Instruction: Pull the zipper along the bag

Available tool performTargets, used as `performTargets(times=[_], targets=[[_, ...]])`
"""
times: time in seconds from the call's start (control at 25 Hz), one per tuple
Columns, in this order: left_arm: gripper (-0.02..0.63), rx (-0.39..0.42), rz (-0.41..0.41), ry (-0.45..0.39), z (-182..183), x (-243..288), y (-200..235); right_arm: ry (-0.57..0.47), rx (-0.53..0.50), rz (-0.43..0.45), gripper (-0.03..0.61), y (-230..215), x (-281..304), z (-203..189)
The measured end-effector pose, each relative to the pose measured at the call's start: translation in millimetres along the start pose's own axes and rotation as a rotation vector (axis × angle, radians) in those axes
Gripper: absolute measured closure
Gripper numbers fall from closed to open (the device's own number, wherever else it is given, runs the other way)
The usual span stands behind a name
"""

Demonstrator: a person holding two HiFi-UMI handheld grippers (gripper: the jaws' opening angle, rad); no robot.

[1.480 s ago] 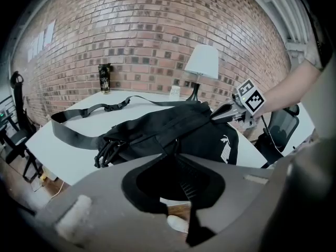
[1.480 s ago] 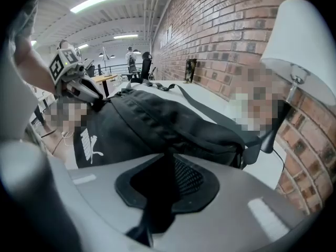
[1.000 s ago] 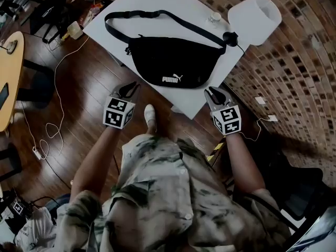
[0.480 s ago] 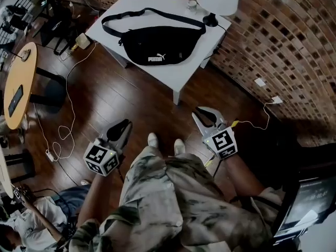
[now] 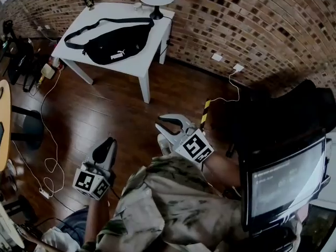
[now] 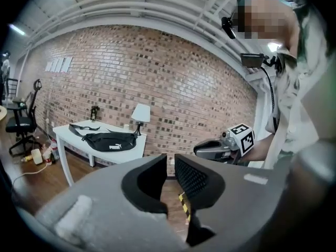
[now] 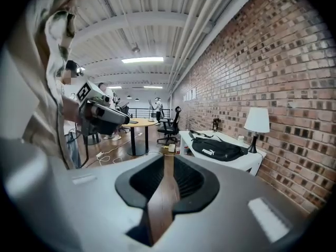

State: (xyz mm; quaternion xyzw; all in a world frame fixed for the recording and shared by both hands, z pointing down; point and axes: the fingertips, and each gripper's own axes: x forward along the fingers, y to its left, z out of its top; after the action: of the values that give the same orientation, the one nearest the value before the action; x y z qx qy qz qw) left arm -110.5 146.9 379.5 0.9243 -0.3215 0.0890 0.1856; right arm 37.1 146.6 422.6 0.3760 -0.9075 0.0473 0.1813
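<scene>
Waist bag point(image 5: 114, 50) is laid on far-left white table point(image 5: 144, 51), well apart from both grippers | left gripper point(image 5: 106, 143): jaws narrowly parted, just closing, empty | right gripper point(image 5: 160, 123): jaws parted, empty | zipper too small to be read; approach or withdrawal is fitted alike

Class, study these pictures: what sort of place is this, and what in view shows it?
Probably an open-plan office or lab: bare brick wall, office chair near a round table, cables trailing across the wood floor.

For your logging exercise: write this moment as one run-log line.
bag: on table, far from both grippers | left gripper: jaws just closing, nothing between | right gripper: jaws apart, empty
</scene>
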Motion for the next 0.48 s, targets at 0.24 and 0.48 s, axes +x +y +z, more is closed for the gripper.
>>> performTargets(times=[0.24, 0.48], targets=[[0.565, -0.07, -0.132, -0.034, -37, -79, -45, 0.01, 0.019, -0.042, 0.515, 110, -36, 10], [0.566, -0.027, -0.192, -0.011, -64, -118, -87, 0.009, 0.006, -0.063, 0.515, 177, -81, 18]])
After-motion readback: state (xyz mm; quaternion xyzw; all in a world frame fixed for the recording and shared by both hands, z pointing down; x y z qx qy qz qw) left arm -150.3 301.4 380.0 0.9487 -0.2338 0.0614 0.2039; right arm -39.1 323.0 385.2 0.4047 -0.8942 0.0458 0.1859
